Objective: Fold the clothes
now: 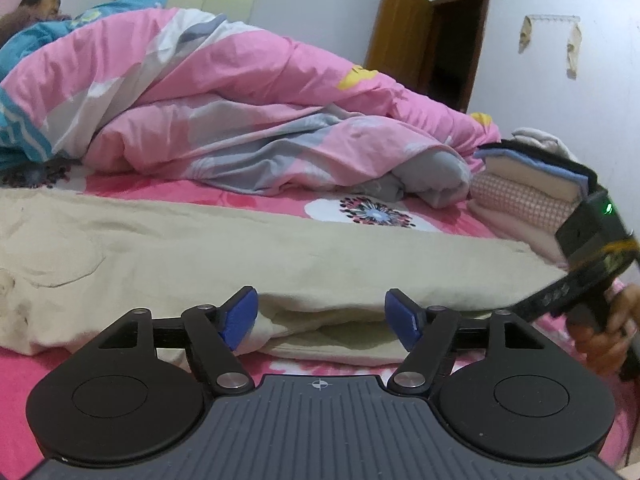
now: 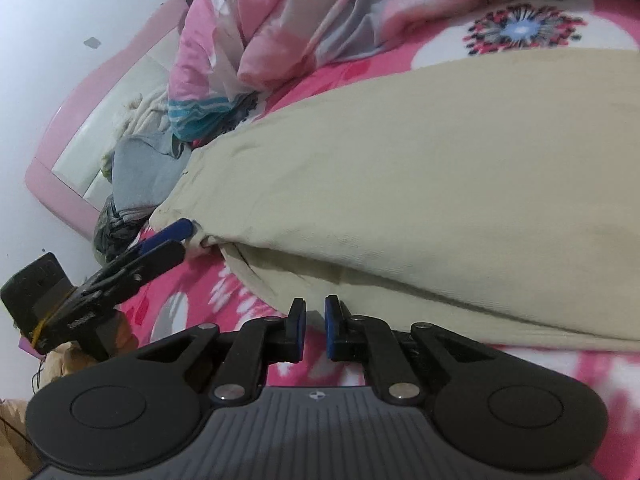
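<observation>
A beige garment point(image 1: 224, 240) lies spread flat across the pink floral bed sheet point(image 1: 24, 376). My left gripper point(image 1: 322, 320) is open, its blue pads point(image 1: 240, 316) standing either side of the garment's near folded edge. In the right wrist view the same beige garment point(image 2: 440, 168) fills the middle. There my right gripper point(image 2: 315, 326) sits just short of its edge, jaws only a narrow gap apart with nothing between them. The left gripper point(image 2: 172, 238) shows from the side at the garment's far corner. The right gripper's body point(image 1: 580, 264) is at the garment's right end, held by a hand point(image 1: 608, 336).
A crumpled pink and grey duvet point(image 1: 224, 92) lies behind the garment. A stack of folded clothes point(image 1: 532, 184) stands at the right. A person's head point(image 1: 40, 0) rests at the far left. A pink headboard point(image 2: 60, 144) and loose clothes point(image 2: 140, 176) lie beyond.
</observation>
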Available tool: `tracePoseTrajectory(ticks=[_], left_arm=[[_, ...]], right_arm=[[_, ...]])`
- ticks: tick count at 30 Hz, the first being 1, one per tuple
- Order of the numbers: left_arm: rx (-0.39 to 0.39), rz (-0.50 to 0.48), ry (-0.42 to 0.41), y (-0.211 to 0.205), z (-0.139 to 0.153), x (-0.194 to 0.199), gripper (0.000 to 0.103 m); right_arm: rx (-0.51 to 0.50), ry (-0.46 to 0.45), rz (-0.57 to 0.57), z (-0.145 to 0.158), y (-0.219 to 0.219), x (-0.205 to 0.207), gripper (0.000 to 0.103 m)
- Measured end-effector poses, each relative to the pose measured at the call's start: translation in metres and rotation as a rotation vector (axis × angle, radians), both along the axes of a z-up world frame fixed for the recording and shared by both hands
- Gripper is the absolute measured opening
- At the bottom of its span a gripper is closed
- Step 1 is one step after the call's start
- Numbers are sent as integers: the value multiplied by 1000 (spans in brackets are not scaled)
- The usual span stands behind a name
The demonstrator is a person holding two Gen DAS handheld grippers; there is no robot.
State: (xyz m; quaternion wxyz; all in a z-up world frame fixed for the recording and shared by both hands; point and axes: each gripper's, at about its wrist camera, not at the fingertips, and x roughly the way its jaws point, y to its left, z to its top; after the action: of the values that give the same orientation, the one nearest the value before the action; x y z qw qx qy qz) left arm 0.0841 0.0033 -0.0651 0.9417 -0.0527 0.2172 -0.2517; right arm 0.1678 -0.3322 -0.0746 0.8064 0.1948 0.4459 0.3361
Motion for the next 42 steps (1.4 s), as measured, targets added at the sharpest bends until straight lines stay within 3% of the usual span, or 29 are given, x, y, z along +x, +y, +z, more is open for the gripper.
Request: tracePoseTrajectory(ticks=[4,9,15,22,25,28,30,35,42], left_arm=[[35,-2,-41,-7,5,-8,75],[94,-37,-118,-21,10,-17,82],[130,-139,-120,-60,8,-4,84],[215,-208,-100,-100,-6,8,84],[236,-236,-99,-108,-8,5,84],[253,-266,-101,-118,-8,3,84],[269,-293,-105,-126,-8,2,84],[347,-341,-141,-147,-13,-4,84],[371,-312,-120,-152,-16,1,77]], right_arm=[[-9,-14,-101,1,-23,8,11],[-23,-2,-56,-6,-31,-14,10],[-37,-19,-194,12,-71,-7,13],[-82,28,-134,10,-90,-18,12],[-110,-16,-182,23,-100,-23,13],[-84,-54,-279,30,-116,-23,14],[-39,-55,-334,29,-126,-24,24],[15,-44,-424,27,-150,-42,31],[120,-24,-597,24,-194,-78,35]])
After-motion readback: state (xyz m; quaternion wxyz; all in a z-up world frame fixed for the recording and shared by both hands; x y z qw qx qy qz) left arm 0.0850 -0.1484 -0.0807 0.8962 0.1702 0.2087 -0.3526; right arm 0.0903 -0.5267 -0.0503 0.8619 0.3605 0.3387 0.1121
